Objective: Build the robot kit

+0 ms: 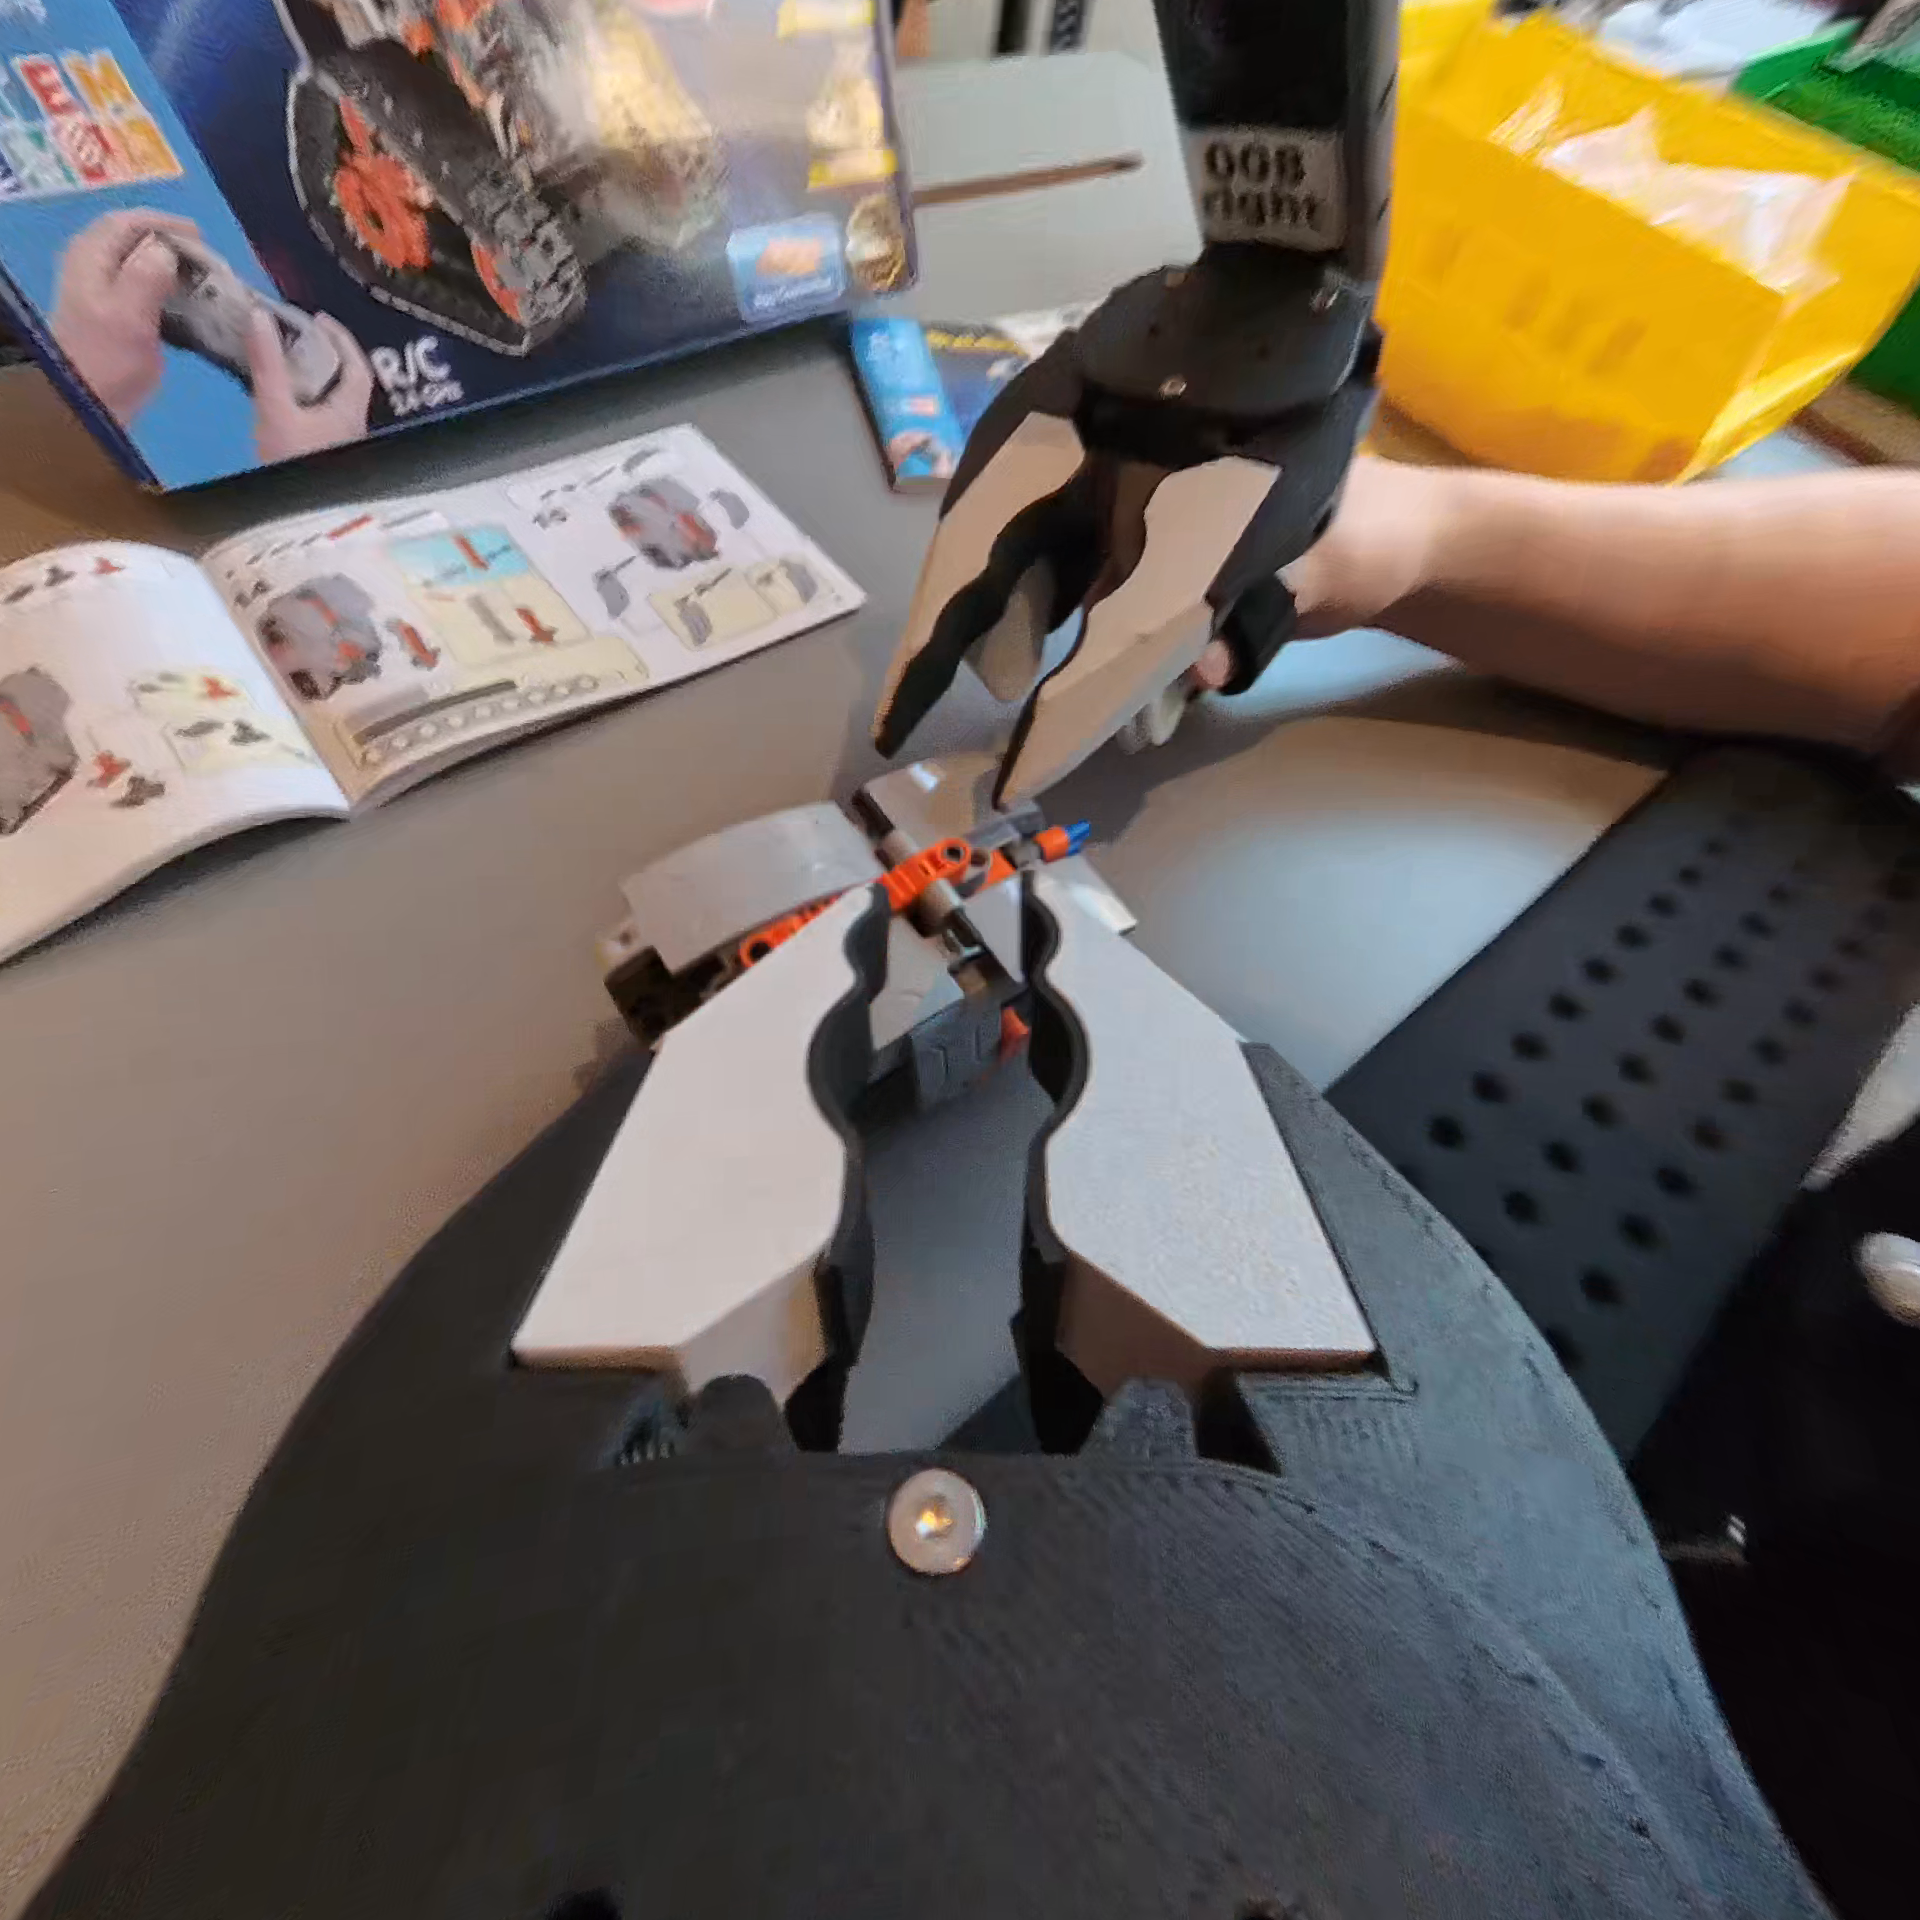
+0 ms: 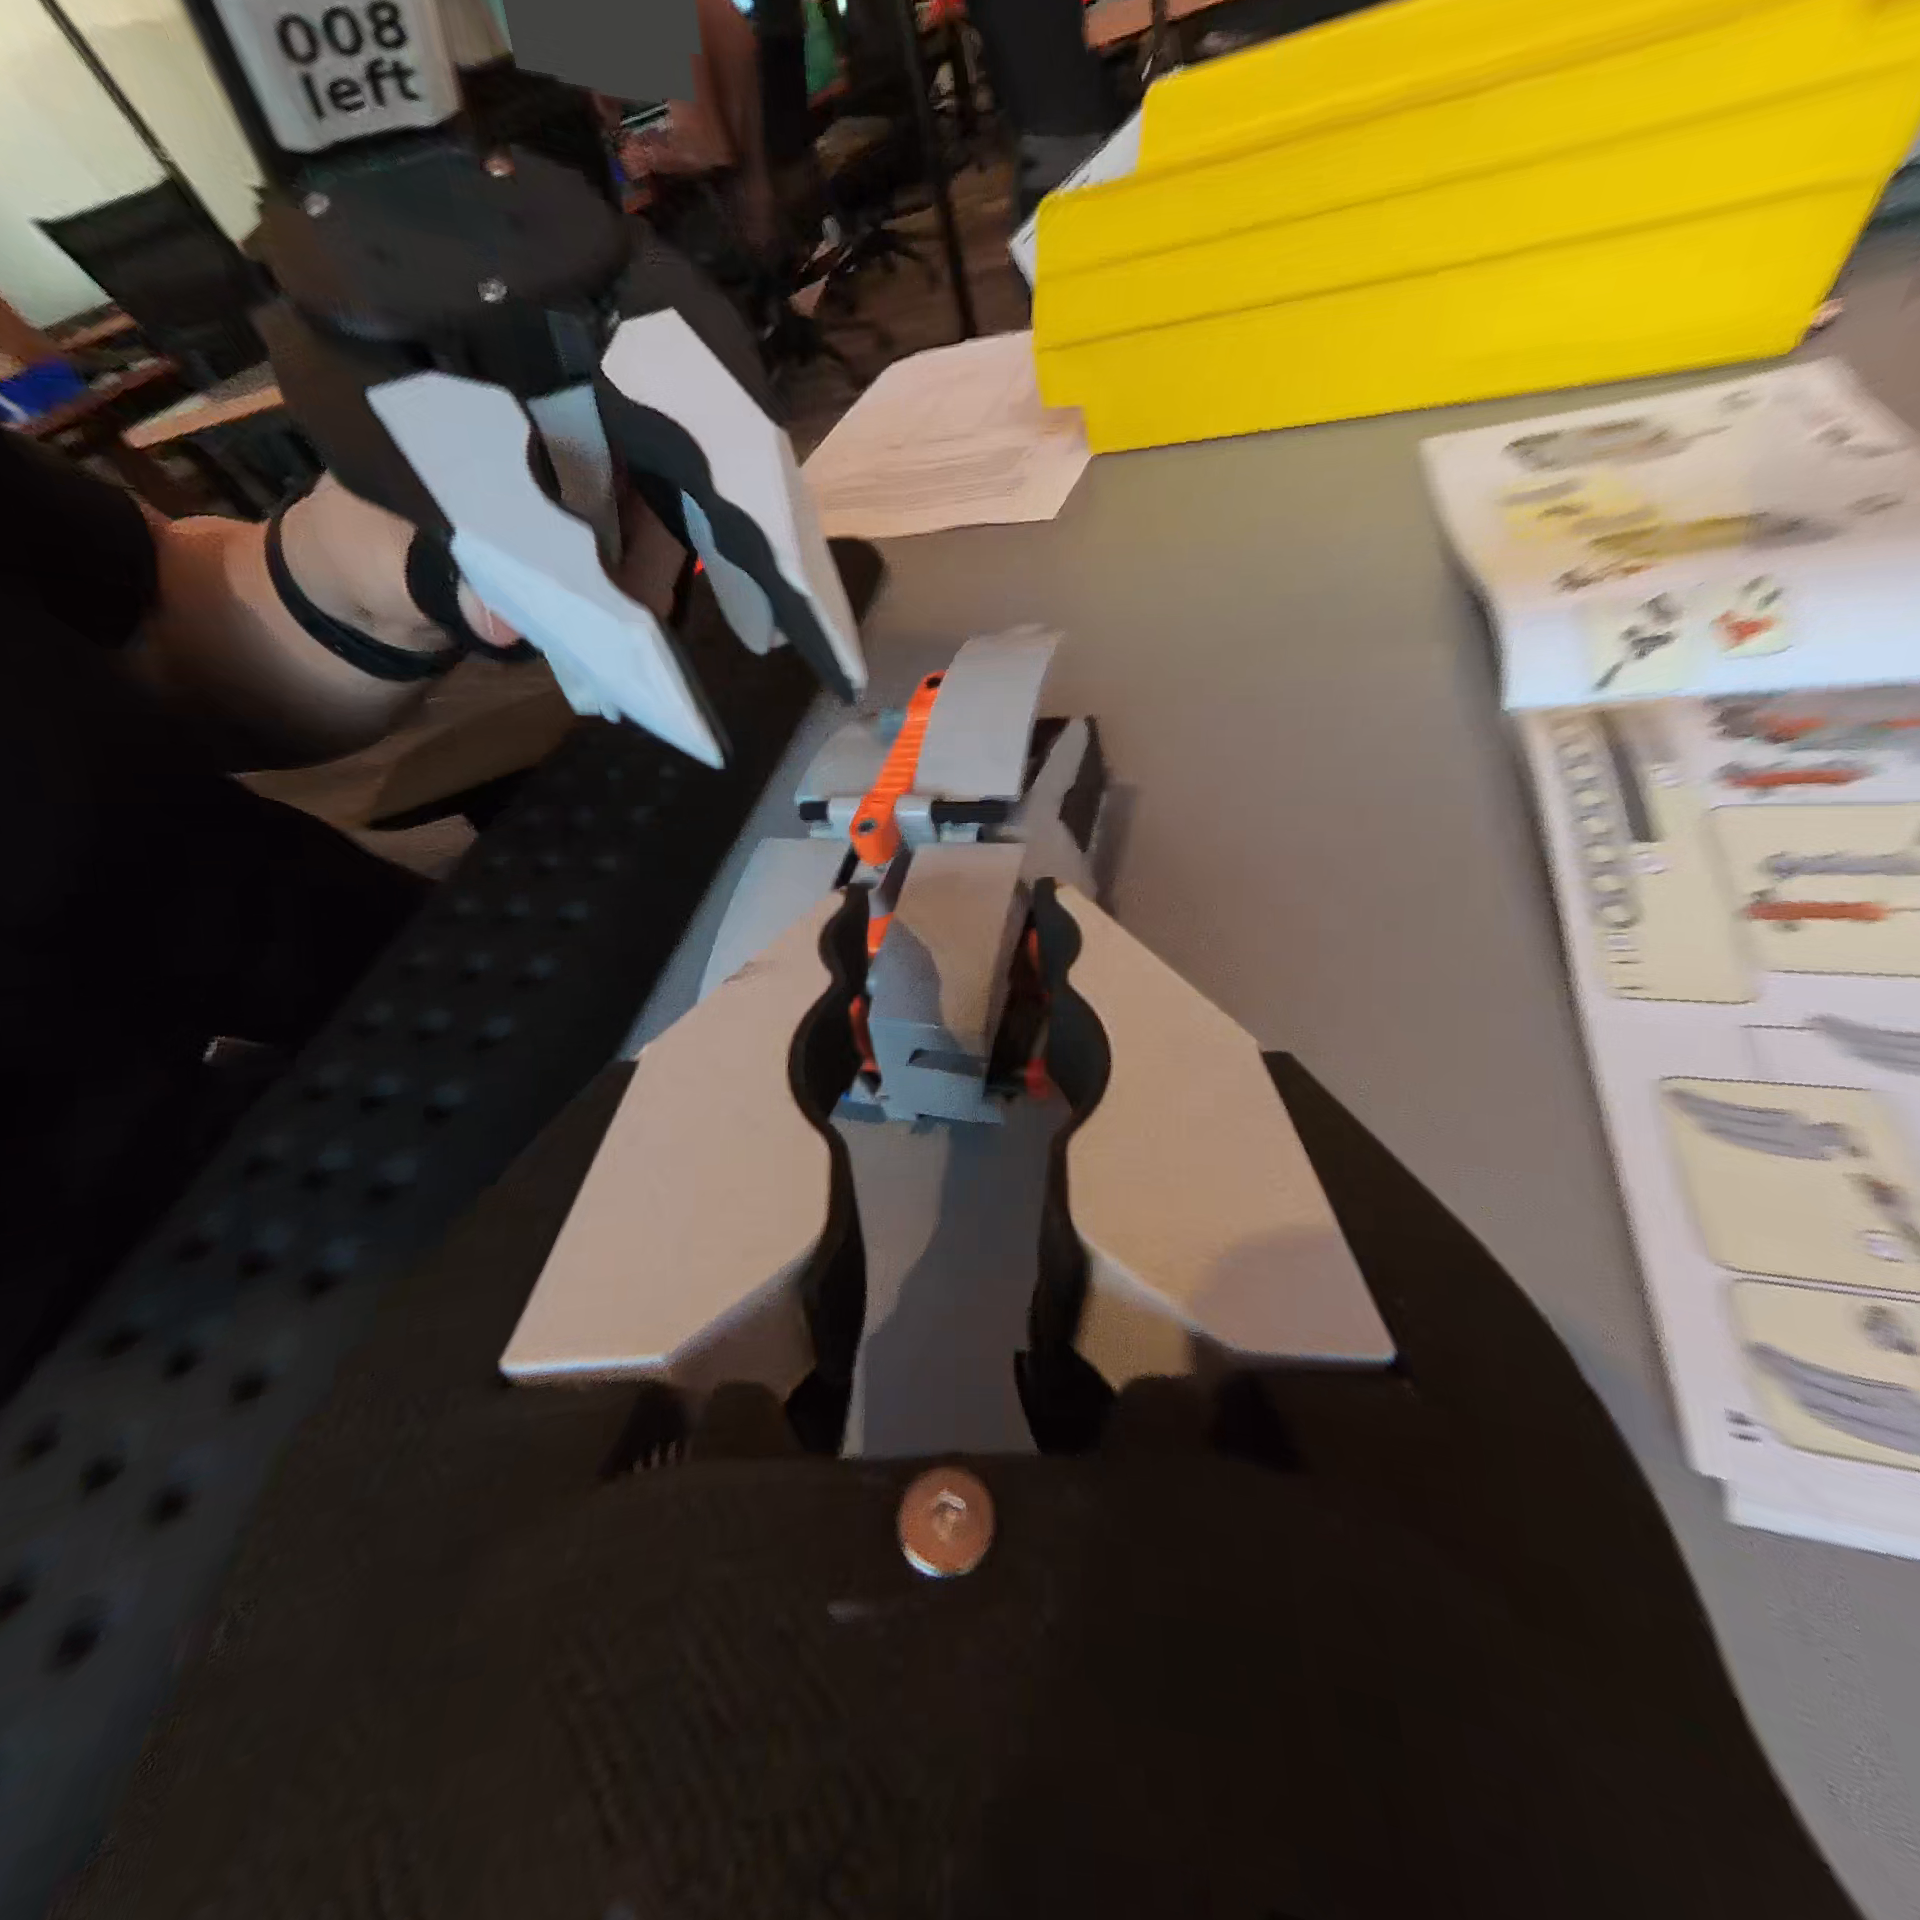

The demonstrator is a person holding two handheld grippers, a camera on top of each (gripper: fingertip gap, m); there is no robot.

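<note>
Centrally on the grey desk (image 1: 312, 1091), a grey-and-orange brick model (image 1: 790, 883) is clamped at opposite ends by the left gripper (image 1: 956, 914) and right gripper (image 2: 945, 935). An open instruction booklet (image 1: 416, 623) is seen at upper left, a yellow bin (image 2: 1455, 260) at upper right.

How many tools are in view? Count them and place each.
2. The left tool straddles one end of the brick model; the right tool straddles the opposite end. No others visible.
</note>
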